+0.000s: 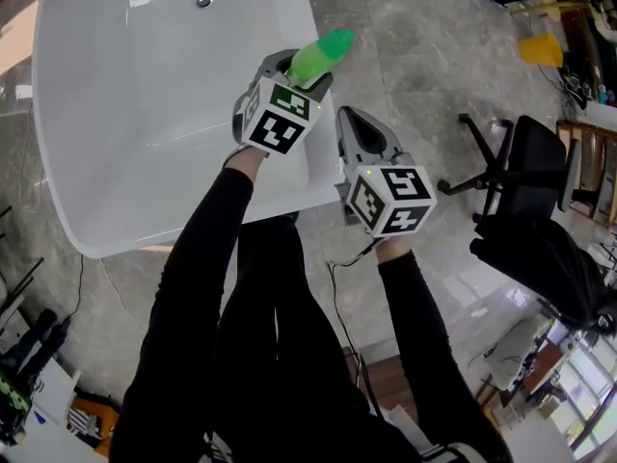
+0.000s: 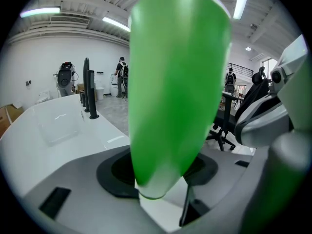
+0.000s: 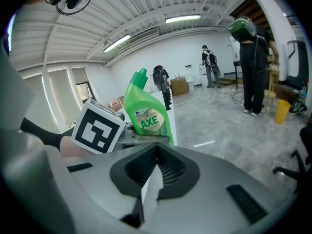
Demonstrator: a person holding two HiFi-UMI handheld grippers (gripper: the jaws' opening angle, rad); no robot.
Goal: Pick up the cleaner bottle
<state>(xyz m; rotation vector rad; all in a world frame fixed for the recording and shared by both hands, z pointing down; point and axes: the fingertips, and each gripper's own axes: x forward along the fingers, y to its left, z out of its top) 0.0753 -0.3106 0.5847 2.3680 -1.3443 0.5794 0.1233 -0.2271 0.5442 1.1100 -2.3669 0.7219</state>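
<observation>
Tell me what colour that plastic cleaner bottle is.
Bright green plastic bottle, clearest in right gripper view.

I read "AXE" in green letters on the label (image 3: pixel 149 122) of the cleaner bottle (image 3: pixel 145 112), left of centre, finer print around it too small for me, no other text legible.

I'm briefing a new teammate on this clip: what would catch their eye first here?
The bright green cleaner bottle stands out most, clamped in the left gripper over the right edge of the white basin. Next come the black-and-white marker cubes on both grippers. The right gripper hangs beside the basin, jaws together and empty.
</observation>
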